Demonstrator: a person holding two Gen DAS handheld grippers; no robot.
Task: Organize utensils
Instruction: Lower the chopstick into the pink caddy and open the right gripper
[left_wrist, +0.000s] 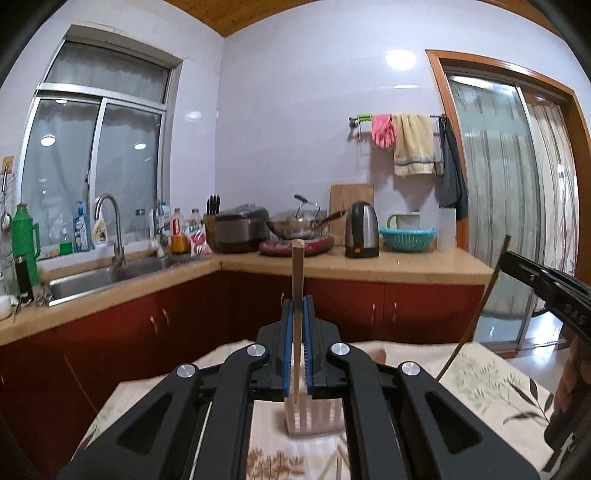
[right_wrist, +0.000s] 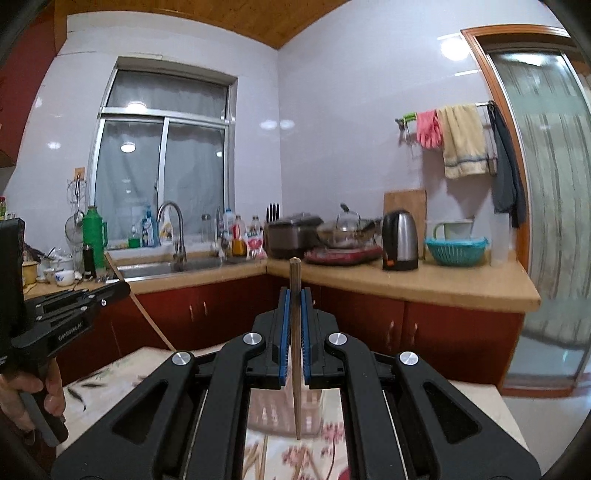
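Clear holder (left_wrist: 312, 413) mostly hidden under left gripper (left_wrist: 298, 310), blurry; same under right gripper (right_wrist: 294, 301). Both pinched tight, each on one upright chopstick: pale chopstick (left_wrist: 297, 280) left, darker chopstick (right_wrist: 295, 332) right, tips down at holder. Flowery tablecloth (left_wrist: 491, 384) below. Behind: tan counter (left_wrist: 406, 264), sink (left_wrist: 85, 280), kettle (left_wrist: 362, 229).

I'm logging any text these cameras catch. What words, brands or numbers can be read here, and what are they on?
"GenROBOT.AI", as best it reads, on the side of the left tongs, seen in the right wrist view.
Raised letters on the right tongs in the left wrist view: partly cut off, not readable.
Labels on the cleaner bottles and sauce bottles on the counter: too small and blurred.
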